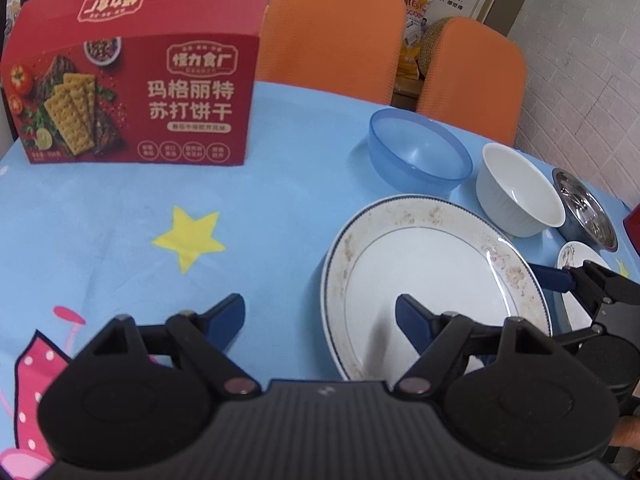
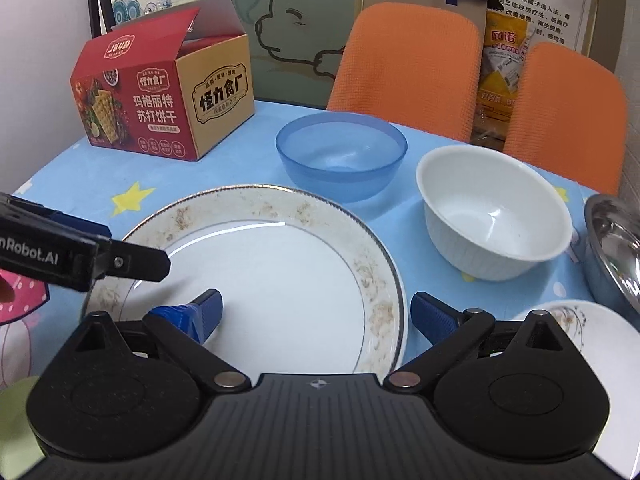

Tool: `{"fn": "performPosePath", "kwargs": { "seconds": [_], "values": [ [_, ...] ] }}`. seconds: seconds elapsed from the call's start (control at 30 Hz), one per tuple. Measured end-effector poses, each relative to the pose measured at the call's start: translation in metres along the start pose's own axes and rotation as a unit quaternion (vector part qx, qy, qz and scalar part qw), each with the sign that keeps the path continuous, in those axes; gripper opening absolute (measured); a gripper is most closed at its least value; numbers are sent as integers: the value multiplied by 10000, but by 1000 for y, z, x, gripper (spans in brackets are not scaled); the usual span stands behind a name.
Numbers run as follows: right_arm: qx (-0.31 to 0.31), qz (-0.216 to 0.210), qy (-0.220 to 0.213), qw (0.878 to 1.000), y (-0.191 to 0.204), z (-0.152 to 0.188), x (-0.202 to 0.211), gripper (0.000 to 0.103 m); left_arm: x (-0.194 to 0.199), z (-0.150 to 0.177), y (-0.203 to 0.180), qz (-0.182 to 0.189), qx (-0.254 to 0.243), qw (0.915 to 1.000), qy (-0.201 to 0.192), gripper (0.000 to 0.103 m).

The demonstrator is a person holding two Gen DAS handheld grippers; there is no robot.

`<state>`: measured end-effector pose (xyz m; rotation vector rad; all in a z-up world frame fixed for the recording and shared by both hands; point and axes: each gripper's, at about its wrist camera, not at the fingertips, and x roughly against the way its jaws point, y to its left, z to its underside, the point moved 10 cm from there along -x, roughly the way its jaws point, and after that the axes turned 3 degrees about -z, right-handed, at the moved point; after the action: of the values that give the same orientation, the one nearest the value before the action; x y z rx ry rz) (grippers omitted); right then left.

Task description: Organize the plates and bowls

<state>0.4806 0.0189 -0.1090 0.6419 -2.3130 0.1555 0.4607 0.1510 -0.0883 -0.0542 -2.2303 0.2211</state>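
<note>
A large white plate with a patterned rim lies on the blue tablecloth; it also shows in the right wrist view. Behind it stand a blue plastic bowl, a white ribbed bowl and a steel bowl. A small decorated plate lies at the right. My left gripper is open over the large plate's left edge. My right gripper is open over that plate's near right rim. Both are empty.
A red cracker box stands open at the table's back left. Two orange chairs stand behind the table. A brick-pattern wall is at the right.
</note>
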Motion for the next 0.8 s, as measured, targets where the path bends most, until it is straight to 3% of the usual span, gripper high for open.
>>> {"fn": "performPosePath", "kwargs": {
  "seconds": [0.33, 0.43, 0.5, 0.6, 0.7, 0.8],
  "values": [
    [228, -13, -304, 9993, 13, 14, 8, 89, -12, 4, -15, -334, -353, 9988, -91, 75],
    [179, 16, -317, 9993, 14, 13, 6, 91, -13, 4, -21, -382, -491, 9980, -145, 66],
    [176, 38, -349, 9992, 14, 14, 6, 91, -11, 5, -29, -295, -556, 9979, -165, 50],
    [103, 127, -293, 9994, 14, 12, 6, 89, -12, 4, -31, -461, -441, 9978, -165, 49],
    [-62, 170, -234, 9996, 14, 10, 6, 89, -9, 0, -34, -434, -330, 9985, -112, 40],
    [-117, 219, -408, 9989, 15, 4, 17, 89, 2, -8, -37, -406, -349, 9983, -229, 40]
  ]
}}
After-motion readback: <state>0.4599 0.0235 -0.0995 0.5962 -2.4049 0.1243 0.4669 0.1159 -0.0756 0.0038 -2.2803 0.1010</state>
